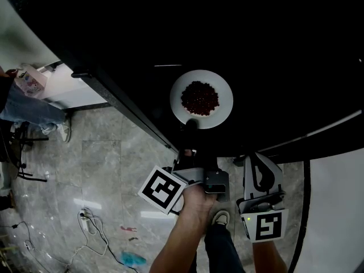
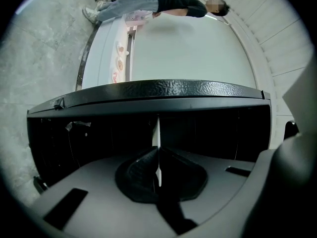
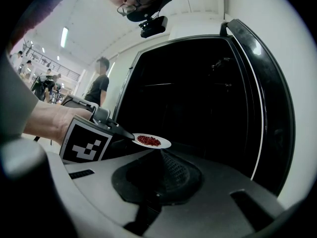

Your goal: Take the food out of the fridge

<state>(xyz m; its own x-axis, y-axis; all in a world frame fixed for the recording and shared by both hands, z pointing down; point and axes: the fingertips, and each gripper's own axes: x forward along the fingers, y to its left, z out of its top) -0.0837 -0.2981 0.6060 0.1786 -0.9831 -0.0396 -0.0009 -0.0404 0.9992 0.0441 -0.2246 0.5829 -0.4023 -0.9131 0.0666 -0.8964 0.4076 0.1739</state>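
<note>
left claw [image 1: 191, 125] clenched on plate [image 1: 224, 98] rim at 6 o'clock, level so red food [image 1: 199, 98] wouldn't spill | plate at open fridge [image 1: 273, 50] mouth | right claw [image 3: 161, 153] clenched empty, parked 4 o'clock, likely clear of path

The left hand [image 1: 196, 205] holds the left gripper [image 1: 191, 125] level, its jaws pinched on a plate [image 1: 225, 92] rim. Beside it, the right gripper [image 3: 163, 156] points level, jaws together and empty.
</note>
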